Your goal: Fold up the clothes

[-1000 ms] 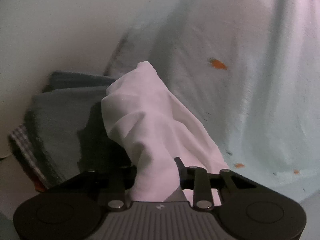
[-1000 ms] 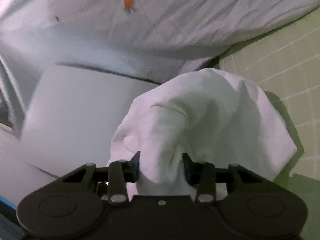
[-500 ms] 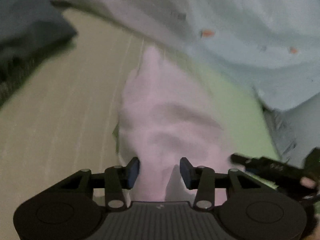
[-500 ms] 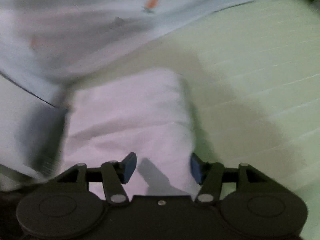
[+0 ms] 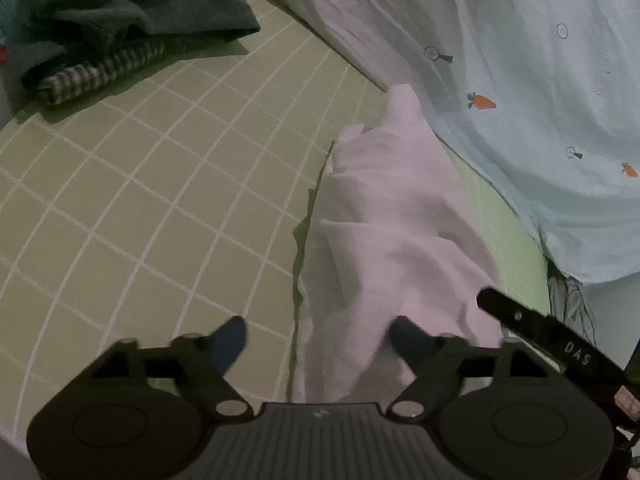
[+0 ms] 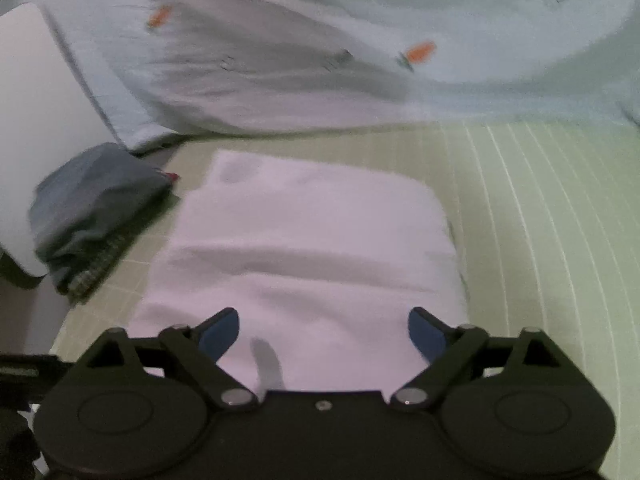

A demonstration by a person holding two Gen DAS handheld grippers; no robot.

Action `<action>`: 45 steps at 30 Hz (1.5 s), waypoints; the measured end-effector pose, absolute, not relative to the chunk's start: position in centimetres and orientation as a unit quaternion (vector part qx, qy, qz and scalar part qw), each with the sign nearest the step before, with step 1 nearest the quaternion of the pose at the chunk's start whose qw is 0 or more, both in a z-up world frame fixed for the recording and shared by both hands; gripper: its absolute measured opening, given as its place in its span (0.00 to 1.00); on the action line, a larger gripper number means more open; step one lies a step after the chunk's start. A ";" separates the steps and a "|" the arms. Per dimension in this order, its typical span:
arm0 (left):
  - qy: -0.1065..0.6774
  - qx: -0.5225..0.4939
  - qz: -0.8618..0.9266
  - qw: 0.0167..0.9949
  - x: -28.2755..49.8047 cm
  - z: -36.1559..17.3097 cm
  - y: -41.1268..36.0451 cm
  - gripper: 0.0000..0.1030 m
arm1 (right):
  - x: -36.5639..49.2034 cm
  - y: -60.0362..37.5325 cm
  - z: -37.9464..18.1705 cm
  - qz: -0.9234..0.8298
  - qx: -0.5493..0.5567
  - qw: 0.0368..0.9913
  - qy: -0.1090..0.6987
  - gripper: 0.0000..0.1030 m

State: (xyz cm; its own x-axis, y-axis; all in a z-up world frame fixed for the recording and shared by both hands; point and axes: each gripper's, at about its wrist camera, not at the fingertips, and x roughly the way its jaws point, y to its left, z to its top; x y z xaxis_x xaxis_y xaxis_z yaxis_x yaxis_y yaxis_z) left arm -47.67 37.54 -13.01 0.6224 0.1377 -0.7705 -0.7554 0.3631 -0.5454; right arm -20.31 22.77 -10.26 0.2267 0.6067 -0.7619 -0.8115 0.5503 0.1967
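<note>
The left gripper [image 5: 318, 342] and right gripper [image 6: 324, 334] have both just been spreading their jaws, which now stand wide and clear of the white garment [image 6: 304, 248] lying folded on the green grid mat [image 5: 168, 184]. At four o'clock in the left view, a black bar [image 5: 560, 344] reads "DAS". Farther off lie a grey folded stack [image 5: 120, 24] at eleven o'clock and a carrot-print sheet [image 5: 520, 80] at one

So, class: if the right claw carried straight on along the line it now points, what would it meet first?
Most likely the folded white cloth lying on the green gridded mat. The right claw angles down over the cloth's near edge with its jaws open and nothing held. Depth is uncertain.
</note>
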 end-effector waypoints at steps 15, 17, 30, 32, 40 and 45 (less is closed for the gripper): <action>0.327 -0.495 0.144 0.792 -41.4 -17.0 41.0 0.99 | -12.1 20.0 -17.3 0.490 0.054 0.673 0.551 1.00; 0.318 -0.497 0.139 0.796 -41.3 -17.2 40.7 0.93 | -11.3 19.5 -18.1 0.506 0.105 0.653 0.554 1.00; 0.254 -0.477 0.190 0.820 -45.1 -8.6 40.4 0.33 | -15.0 20.4 -11.8 0.531 0.274 0.587 0.547 0.41; 0.236 -0.452 0.208 0.835 -46.3 -5.2 41.4 0.33 | -15.5 22.1 -9.9 0.551 0.291 0.571 0.535 0.41; 0.179 -0.334 0.303 0.874 -53.2 8.3 49.3 0.34 | -20.2 35.9 -2.5 0.641 0.348 0.489 0.479 0.41; 0.170 -0.294 0.386 0.858 -58.2 11.3 56.0 0.45 | -25.2 47.6 -1.0 0.671 0.343 0.453 0.477 0.44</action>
State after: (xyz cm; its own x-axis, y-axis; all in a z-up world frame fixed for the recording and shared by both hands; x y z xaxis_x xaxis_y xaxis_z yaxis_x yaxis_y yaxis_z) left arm -58.22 55.95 11.33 0.6441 0.5630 -0.5179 -0.7623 0.5290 -0.3729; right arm -25.18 47.59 -1.05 -0.3541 0.9348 0.0289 -0.2799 -0.1354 0.9504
